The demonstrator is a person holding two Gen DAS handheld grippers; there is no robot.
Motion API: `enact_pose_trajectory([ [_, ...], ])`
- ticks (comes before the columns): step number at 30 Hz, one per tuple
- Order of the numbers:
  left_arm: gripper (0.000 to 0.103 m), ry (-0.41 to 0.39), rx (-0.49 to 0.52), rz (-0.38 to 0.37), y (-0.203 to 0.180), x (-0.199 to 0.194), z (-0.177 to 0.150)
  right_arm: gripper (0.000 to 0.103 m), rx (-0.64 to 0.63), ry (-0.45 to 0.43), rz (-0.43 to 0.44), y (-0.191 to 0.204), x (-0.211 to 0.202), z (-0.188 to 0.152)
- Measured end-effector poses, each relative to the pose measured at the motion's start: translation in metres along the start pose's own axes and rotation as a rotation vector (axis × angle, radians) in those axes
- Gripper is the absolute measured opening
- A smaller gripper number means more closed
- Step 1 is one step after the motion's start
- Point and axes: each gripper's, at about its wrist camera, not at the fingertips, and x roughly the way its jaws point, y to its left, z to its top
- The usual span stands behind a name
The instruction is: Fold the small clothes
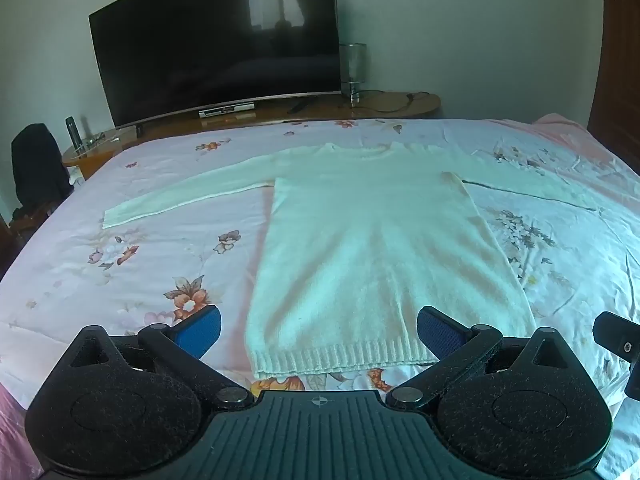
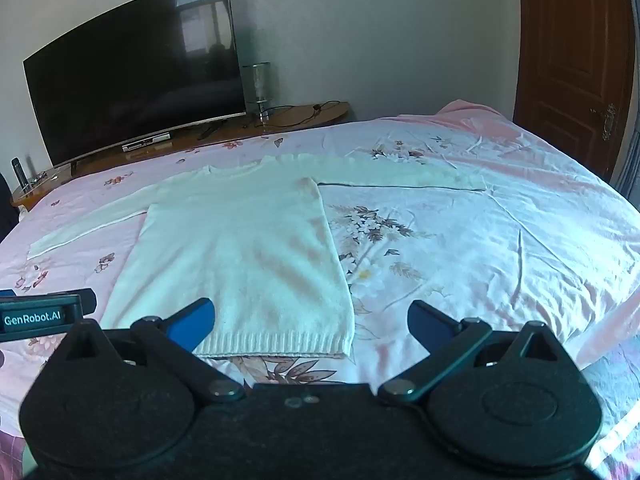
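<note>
Left wrist view: white sweater (image 1: 372,240) flat beyond wide-apart left tool (image 1: 319,330); nothing clamped

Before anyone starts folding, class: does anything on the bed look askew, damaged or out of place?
Nothing stands out. The white knitted long-sleeved sweater lies flat on the floral pink bedsheet, both sleeves spread out, hem nearest. The sheet is only lightly creased.

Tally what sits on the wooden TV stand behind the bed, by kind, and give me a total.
Television: 1
Set-top box under the screen: 1
Table lamp with a clear shade: 1
Dark bottle at the left end: 1
Black cable: 1
Total: 5. Some small items beside the bottle are too blurred to name, so they are left out.
</note>
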Motion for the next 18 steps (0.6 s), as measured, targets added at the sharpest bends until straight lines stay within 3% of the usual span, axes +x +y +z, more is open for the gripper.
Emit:
enact_pose_trajectory([
  [18, 0.103, 0.001, 0.003, -0.005, -0.0006, 0.0014, 0.0043, 0.103, -0.001, -0.002, 0.000, 0.0061, -0.0015, -0.0014],
])
